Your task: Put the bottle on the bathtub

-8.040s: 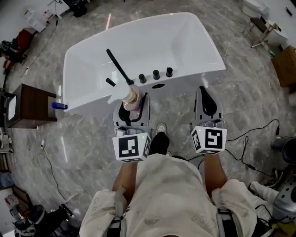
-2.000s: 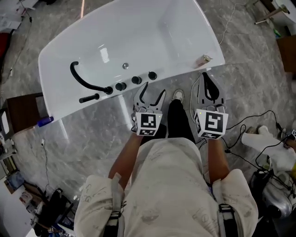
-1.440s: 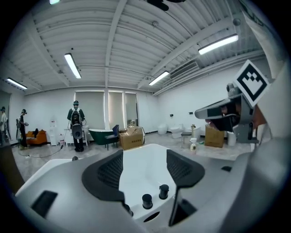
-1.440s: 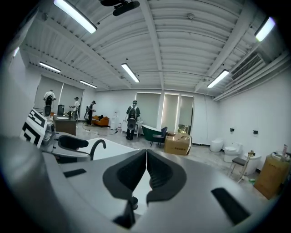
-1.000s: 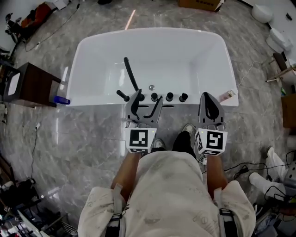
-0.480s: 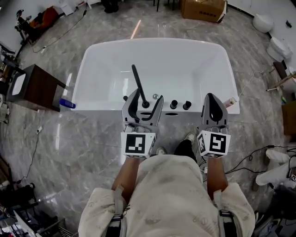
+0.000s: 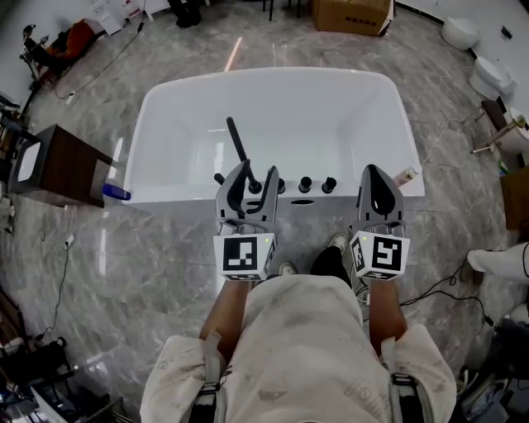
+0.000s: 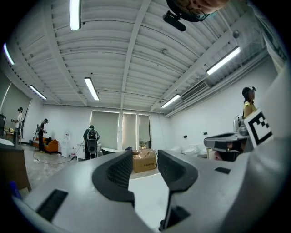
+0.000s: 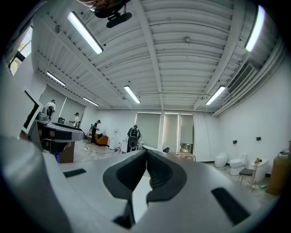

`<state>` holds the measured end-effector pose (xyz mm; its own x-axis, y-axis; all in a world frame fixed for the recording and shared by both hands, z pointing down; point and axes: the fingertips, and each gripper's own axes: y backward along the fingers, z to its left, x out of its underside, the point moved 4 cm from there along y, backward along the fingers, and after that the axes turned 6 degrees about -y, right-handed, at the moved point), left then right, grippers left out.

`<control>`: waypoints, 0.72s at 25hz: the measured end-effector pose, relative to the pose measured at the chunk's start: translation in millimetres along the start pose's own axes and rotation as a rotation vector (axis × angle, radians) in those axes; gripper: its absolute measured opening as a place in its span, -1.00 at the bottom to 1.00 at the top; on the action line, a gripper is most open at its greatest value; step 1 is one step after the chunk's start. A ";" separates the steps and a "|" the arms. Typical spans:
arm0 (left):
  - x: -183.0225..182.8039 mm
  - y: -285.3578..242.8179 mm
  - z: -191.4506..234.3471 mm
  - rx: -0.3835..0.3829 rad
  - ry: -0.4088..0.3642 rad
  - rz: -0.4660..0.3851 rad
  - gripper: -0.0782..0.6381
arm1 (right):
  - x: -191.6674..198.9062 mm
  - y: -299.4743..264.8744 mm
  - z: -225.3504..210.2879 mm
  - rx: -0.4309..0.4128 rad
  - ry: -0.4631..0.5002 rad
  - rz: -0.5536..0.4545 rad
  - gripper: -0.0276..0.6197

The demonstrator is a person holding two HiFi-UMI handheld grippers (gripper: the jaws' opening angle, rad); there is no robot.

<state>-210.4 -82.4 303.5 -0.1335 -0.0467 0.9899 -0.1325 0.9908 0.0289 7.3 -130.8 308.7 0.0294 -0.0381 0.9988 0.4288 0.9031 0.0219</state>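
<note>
The small pinkish bottle (image 7: 405, 175) lies on its side on the right end of the white bathtub's rim (image 7: 178, 193), with no gripper on it. My left gripper (image 7: 253, 172) (image 8: 144, 155) hovers over the near rim by the black tap (image 7: 238, 144). Its jaws have just been closing; they stand partly apart with nothing between them. My right gripper (image 7: 374, 172) (image 9: 146, 154) is shut on nothing, a short way left of the bottle and apart from it. Neither gripper view shows the bottle.
Black knobs (image 7: 305, 183) sit on the near rim between the grippers. A dark wooden side table (image 7: 58, 165) and a blue object (image 7: 116, 192) stand left of the tub. A cardboard box (image 7: 347, 15) is behind it, cables (image 7: 450, 277) lie at right. People (image 8: 91, 141) stand far off.
The left gripper's jaws have drawn closer together than half a second ago. Both grippers have risen slightly against the tub. The bottle, held by the left gripper in the oldest frame, lies on the right rim.
</note>
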 end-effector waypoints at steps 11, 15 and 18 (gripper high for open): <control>3.4 -10.3 -18.5 0.070 -0.010 0.004 -0.77 | 1.6 2.7 -9.3 0.023 0.000 0.008 -0.94; 4.6 -12.8 -21.3 0.074 -0.014 -0.002 -0.77 | 3.1 4.2 -7.4 0.008 0.013 -0.001 -0.94; 6.6 -15.2 -22.7 0.070 -0.020 0.010 -0.77 | 3.9 4.3 -10.0 0.014 0.011 0.004 -0.94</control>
<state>-187.0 -95.0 312.8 -0.1545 -0.0403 0.9872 -0.1989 0.9800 0.0089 18.3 -131.3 312.2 0.0408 -0.0386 0.9984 0.4155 0.9094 0.0181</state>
